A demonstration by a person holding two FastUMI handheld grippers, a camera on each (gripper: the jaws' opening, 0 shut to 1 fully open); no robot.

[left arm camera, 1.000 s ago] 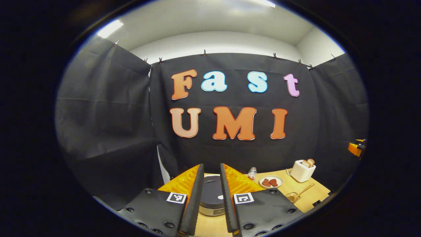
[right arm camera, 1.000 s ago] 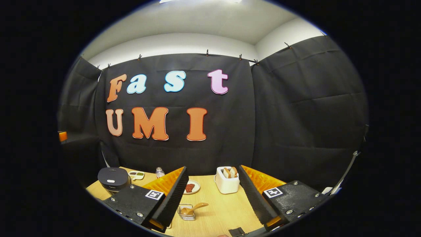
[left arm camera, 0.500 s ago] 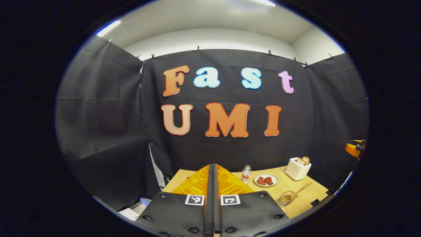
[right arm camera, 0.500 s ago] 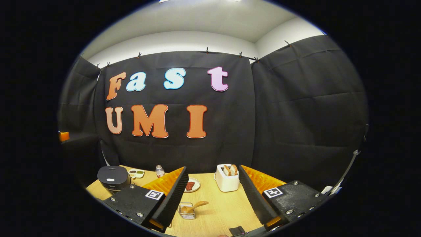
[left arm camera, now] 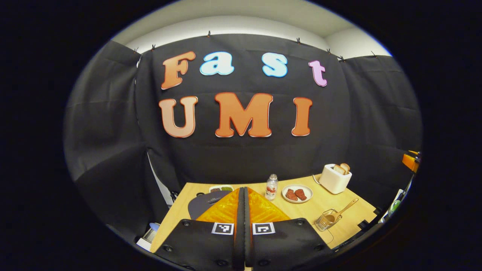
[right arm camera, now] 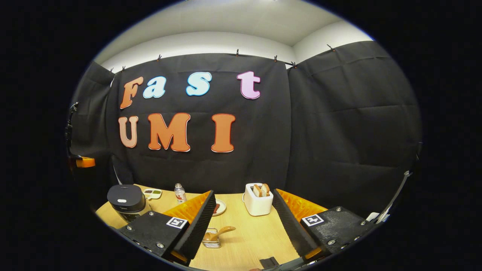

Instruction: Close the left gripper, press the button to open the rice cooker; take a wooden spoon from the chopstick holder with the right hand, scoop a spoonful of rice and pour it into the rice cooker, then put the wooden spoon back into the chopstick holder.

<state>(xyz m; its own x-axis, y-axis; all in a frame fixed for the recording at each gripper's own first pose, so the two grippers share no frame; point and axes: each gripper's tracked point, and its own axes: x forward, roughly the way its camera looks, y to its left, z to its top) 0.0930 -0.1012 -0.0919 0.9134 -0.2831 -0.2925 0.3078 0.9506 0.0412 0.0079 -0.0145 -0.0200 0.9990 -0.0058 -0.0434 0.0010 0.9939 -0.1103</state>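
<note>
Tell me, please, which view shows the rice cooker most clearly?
The right gripper view: the rice cooker stands whole, lid down, at the table's left. In the left gripper view the shut left gripper hides most of it.

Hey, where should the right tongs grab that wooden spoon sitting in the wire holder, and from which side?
Probably the bare handle of the wooden spoon, above the wire holder. The bowl sits down inside the holder; the handle leans out up and to the right in the right gripper view. Come from above, fingers either side of it.
</note>
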